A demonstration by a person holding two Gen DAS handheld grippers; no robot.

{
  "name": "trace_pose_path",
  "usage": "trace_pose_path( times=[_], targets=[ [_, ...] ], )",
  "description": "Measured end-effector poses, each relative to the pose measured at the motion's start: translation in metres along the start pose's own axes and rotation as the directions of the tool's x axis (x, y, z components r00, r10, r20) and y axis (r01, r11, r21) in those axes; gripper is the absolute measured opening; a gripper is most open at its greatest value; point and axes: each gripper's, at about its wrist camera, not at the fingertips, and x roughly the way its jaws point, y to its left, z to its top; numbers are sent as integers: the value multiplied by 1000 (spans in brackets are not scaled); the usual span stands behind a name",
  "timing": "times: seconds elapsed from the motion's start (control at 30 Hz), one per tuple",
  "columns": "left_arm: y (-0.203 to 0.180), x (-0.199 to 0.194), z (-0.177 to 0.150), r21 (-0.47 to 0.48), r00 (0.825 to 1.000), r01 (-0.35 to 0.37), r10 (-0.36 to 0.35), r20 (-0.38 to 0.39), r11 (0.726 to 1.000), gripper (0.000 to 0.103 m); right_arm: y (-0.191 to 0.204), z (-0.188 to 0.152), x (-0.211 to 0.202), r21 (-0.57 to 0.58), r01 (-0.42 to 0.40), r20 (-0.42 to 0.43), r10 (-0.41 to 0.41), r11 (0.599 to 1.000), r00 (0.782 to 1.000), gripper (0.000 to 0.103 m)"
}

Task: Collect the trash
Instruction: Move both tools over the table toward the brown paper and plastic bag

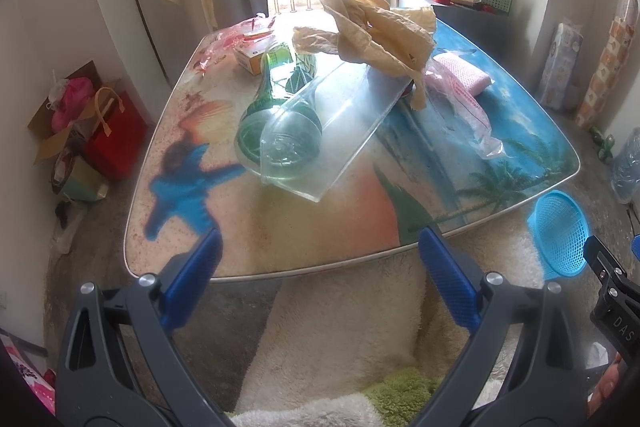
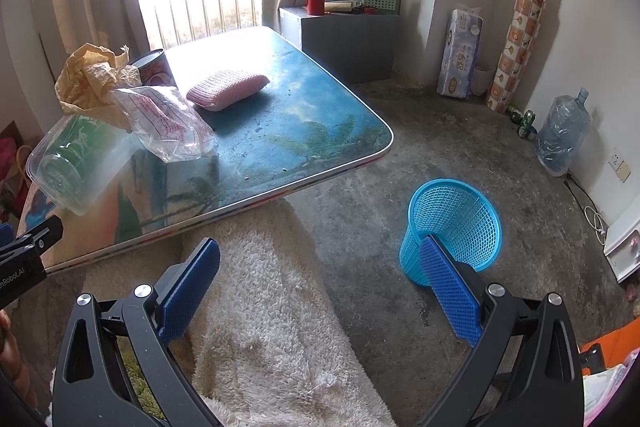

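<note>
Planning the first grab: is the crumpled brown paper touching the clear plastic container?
Touching. Left wrist view shows the brown paper draped onto the clear container.

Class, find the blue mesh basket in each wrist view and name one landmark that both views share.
Left wrist view: the basket is at the right edge, on the floor beyond the table corner, partly behind the right gripper.
Right wrist view: the basket stands right of centre on the floor, behind a blue finger.
Shared landmark: the pink sponge on the table.

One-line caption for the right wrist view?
Open right claw hovers above white rug, blue mesh plastic basket ahead on the floor.
</note>
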Motion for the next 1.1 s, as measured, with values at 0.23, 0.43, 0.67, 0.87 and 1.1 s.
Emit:
trace_pose_path(
  times=[0.23,0.43,0.67,0.87,1.1],
  targets=[
    [12,-4,13,-7,999,50,-49,15,999,94,14,18,-5,-30,2,37,-1,1000,999,97],
    [31,-6,21,-37,995,99,-98,20,994,94,25,38,-7,-38,-49,76,52,998,996,97],
    [63,-5,36,-56,979,182,-176,98,982,94,46,60,4,-68,-3,84,8,998,996,97],
    [84,0,59,-63,963,222,-208,169,973,94,66,73,7,-139,-75,124,93,987,988,97],
    [92,12,80,-51,927,331,-314,205,942,94,82,83,24,-201,-222,101,246,954,964,97]
  ],
)
